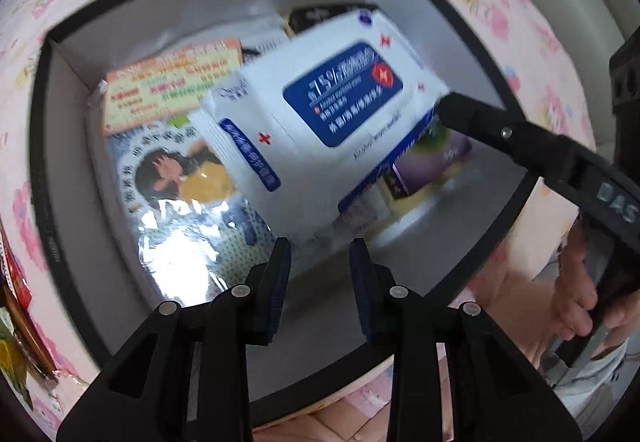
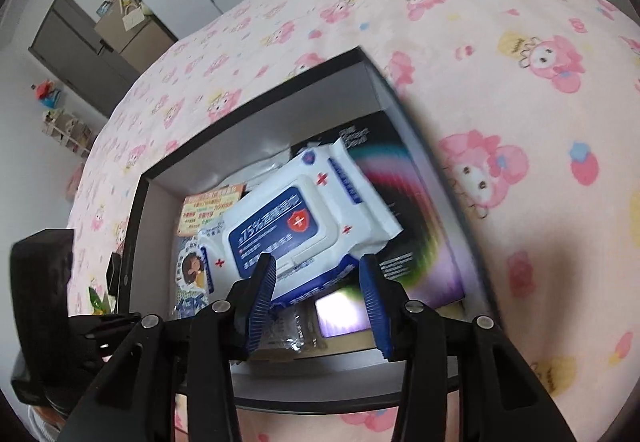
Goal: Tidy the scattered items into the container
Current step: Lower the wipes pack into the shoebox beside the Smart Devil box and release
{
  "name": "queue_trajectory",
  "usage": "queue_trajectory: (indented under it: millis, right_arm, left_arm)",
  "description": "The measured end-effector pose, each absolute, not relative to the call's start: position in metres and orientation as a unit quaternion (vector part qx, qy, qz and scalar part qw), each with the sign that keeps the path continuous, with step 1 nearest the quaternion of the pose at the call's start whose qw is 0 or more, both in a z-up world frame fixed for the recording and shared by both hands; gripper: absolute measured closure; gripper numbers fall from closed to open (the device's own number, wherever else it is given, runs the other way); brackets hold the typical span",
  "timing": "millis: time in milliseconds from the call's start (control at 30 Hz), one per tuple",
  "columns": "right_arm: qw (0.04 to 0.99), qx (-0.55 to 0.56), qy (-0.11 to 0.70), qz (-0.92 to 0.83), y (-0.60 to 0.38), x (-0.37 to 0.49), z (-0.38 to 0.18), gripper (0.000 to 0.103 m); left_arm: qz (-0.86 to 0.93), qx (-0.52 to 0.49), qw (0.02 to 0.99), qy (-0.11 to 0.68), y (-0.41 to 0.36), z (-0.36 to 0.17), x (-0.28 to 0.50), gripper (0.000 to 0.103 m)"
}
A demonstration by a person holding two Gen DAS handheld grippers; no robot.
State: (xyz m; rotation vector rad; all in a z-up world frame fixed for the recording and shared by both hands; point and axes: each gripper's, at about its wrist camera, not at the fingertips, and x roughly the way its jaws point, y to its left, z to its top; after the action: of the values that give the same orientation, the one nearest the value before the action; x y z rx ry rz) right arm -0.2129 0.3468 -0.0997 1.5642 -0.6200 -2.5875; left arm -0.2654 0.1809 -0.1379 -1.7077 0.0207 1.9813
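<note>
A black box with white inner walls (image 1: 72, 90) (image 2: 256, 122) sits on the pink bedsheet. A white and blue pack of wet wipes (image 1: 320, 110) (image 2: 296, 218) lies tilted inside it, on top of other items. My right gripper (image 2: 316, 278) is open just above the near edge of the pack, its fingers apart and not pinching it; one of its black fingers (image 1: 492, 130) shows in the left wrist view touching the pack's right end. My left gripper (image 1: 320, 254) is open and empty over the box's near side.
Inside the box lie an orange leaflet (image 1: 172, 82), a foil packet with a cartoon face (image 1: 180, 178), a black rainbow-printed box (image 2: 404, 218) and a small purple box (image 1: 432, 158). Snack packets (image 1: 16, 322) lie outside at the left. A pink printed sheet (image 2: 480, 82) surrounds the box.
</note>
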Motion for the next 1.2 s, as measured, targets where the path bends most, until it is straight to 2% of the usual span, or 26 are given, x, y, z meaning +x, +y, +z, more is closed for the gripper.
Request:
queue_trajectory:
  millis: [267, 467, 633, 833, 1200]
  right_arm:
    - [0.033, 0.533, -0.172, -0.828, 0.336, -0.227, -0.114, 0.064]
    - [0.037, 0.551, -0.154, -0.819, 0.330, -0.236, -0.122, 0.064]
    - [0.042, 0.562, -0.149, -0.812, 0.329, -0.241, -0.127, 0.064]
    - [0.049, 0.575, -0.142, -0.804, 0.328, -0.246, -0.133, 0.062]
    - [0.050, 0.570, -0.161, -0.804, 0.330, -0.251, -0.133, 0.061]
  left_arm:
    - [0.728, -0.639, 0.248, 0.024, 0.187, -0.149, -0.269, 0.072]
    - [0.752, -0.620, 0.225, -0.011, 0.171, -0.141, -0.285, 0.072]
    - [0.742, -0.619, 0.255, -0.032, 0.162, -0.132, -0.279, 0.072]
    - [0.733, -0.631, 0.255, 0.006, 0.174, -0.143, -0.284, 0.072]
    - [0.764, -0.599, 0.235, -0.039, 0.163, -0.131, -0.318, 0.073]
